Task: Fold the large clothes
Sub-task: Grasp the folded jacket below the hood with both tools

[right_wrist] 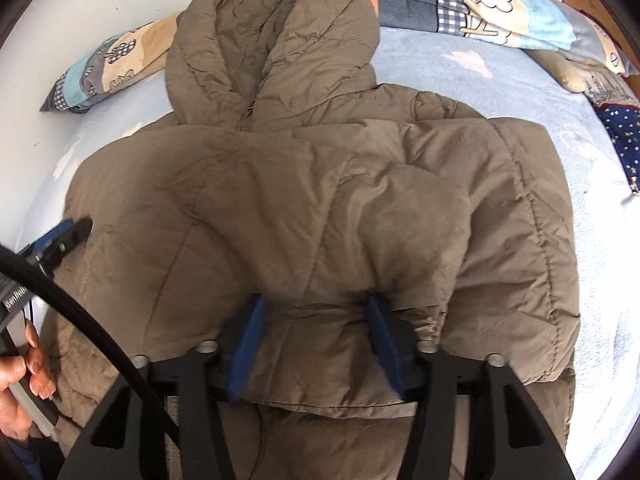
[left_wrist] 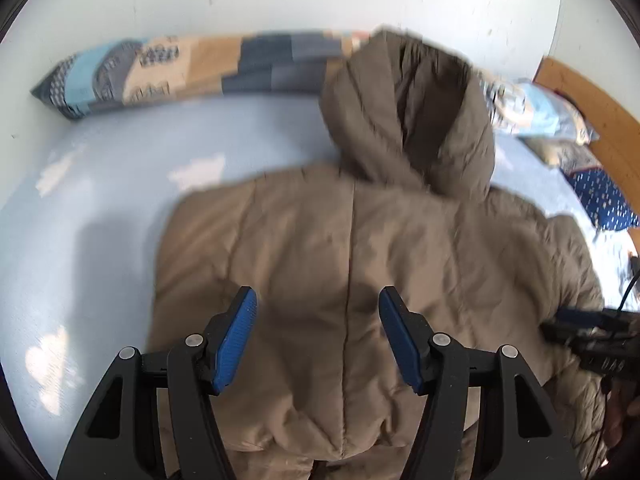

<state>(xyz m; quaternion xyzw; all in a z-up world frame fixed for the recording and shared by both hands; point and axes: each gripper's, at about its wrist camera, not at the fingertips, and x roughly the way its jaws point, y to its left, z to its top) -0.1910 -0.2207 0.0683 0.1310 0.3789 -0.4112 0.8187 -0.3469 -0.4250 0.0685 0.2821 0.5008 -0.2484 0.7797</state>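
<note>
A brown padded jacket (left_wrist: 352, 240) lies flat on a light blue bed sheet (left_wrist: 100, 200), its hood (left_wrist: 412, 112) pointing toward the wall. My left gripper (left_wrist: 318, 300) hovers open over the jacket's middle seam, with nothing between its blue pads. In the right wrist view a sleeve (right_wrist: 360, 208) is folded across the jacket (right_wrist: 200, 184). Its puffy end lies between the fingers of my right gripper (right_wrist: 316, 312), whose jaws stand apart and do not pinch it. The left gripper's fingers (right_wrist: 76, 232) show at the jacket's left edge.
Patchwork pillows (left_wrist: 180, 68) line the white wall behind the hood. A wooden headboard (left_wrist: 592, 108) and a dark blue dotted cloth (left_wrist: 604, 200) are at the right. A person's hand (right_wrist: 24, 372) and a black cable (right_wrist: 80, 312) sit at the lower left.
</note>
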